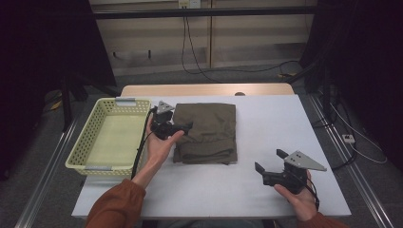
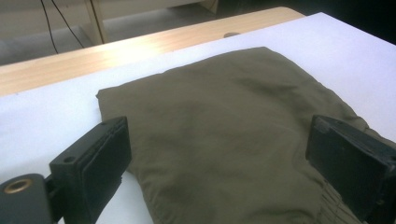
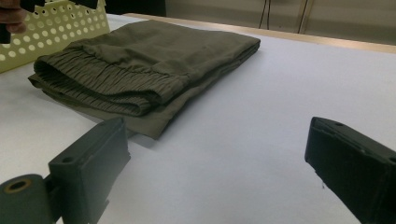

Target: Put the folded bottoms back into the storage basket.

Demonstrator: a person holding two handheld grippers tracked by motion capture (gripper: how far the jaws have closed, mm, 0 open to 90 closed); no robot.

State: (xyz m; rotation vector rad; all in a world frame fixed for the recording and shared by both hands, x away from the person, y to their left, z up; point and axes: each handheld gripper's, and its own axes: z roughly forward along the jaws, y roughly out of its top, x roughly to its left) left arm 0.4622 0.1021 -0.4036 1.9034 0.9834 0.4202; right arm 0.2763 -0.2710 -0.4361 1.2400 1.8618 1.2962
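- A folded cloth [image 1: 206,132] lies flat on the white bench [image 1: 266,190], a bit left of the middle.
- The cloth is dark olive green. It looks like pants folded into a neat block.
- In the right tool view the cloth [image 3: 140,65] shows a stretchy band with many small ridges along the near edge. The layers are stacked on top of each other there.
- In the left tool view the top of the cloth [image 2: 224,130] is smooth with a few soft wrinkles.
- The left tool [image 1: 178,128] is at the left edge of the cloth. A hand [image 1: 159,145] holds it from below.
- Its jaws are wide apart. They sit over the cloth, one near the left edge and one farther in. They hold nothing.
- The right tool [image 1: 268,161] is near the front right of the bench, well apart from the cloth. A hand [image 1: 299,199] holds it.
- Its jaws are wide apart too, over bare bench, and they hold nothing.
- A pale yellow basket [image 1: 95,142] with small holes stands at the left of the bench, just beside the cloth.
- The arm on the left has an orange sleeve [image 1: 116,204].
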